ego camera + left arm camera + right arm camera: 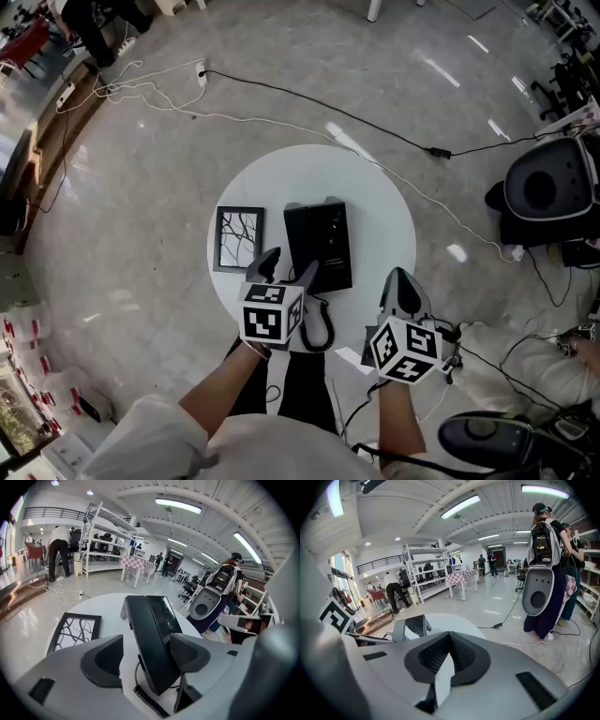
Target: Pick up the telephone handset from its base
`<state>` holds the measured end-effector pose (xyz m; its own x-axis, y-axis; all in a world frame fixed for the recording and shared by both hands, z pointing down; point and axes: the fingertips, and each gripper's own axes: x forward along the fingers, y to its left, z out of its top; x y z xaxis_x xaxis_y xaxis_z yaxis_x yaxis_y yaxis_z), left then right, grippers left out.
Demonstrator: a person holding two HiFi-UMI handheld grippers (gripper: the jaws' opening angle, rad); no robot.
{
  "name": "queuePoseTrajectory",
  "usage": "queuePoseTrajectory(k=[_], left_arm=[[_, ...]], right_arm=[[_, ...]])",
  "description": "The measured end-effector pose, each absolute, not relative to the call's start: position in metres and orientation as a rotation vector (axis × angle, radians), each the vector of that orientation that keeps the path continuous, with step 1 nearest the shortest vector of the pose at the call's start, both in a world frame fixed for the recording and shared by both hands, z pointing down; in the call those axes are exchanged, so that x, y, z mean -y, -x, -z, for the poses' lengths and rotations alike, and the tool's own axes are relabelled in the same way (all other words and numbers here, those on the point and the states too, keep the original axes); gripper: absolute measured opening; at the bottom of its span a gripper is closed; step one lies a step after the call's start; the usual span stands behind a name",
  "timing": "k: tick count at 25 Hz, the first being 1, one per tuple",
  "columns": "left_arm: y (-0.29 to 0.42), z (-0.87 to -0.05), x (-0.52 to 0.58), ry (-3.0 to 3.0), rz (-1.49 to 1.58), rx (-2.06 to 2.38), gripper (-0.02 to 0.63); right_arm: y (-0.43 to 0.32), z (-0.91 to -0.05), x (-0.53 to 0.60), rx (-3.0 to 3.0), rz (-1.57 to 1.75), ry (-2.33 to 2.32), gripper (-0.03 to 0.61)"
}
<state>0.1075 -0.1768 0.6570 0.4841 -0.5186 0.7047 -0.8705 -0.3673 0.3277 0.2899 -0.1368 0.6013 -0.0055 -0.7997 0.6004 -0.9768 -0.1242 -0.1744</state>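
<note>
While the handset lies along the left side of its base, we hold the left tongs around its near end. The jaws are spread, one on each side of the handset. The right-hand pad sits against or just beside the handset's edge; we cannot tell whether it touches. The left-hand pad stands apart from the handset, with bare desk showing in the gap. We cannot tell whether the handset's near end is raised off the base.

From the head view, the telephone rests near the middle of the round white desk, its long side running away from us. A frame with a branch pattern lies flat just left of the base, apart from it. The coiled cord runs from the handset's near end toward the near edge of the desk, passing just beside the left tongs.

We hold the right tongs over the near right part of the desk, well apart from the telephone. Their pads are pressed together at the tips and pinch nothing. In the right gripper view, the telephone shows beyond the jaws to the left.

Cables trail across the floor behind the desk.
</note>
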Motion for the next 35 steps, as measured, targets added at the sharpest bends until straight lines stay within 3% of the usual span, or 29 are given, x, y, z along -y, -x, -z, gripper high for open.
queuePoseTrajectory(k=[28, 35], left_arm=[[-0.127, -0.682, 0.188, -1.892, -0.612, 1.056, 0.327], [-0.124, -0.677, 0.185, -1.867, -0.603, 1.046, 0.244]], right_arm=[[-0.297, -0.617, 0.135, 1.821, -0.905, -1.971, 0.025], [-0.295, -0.621, 0.136, 1.821, -0.915, -1.969, 0.025]])
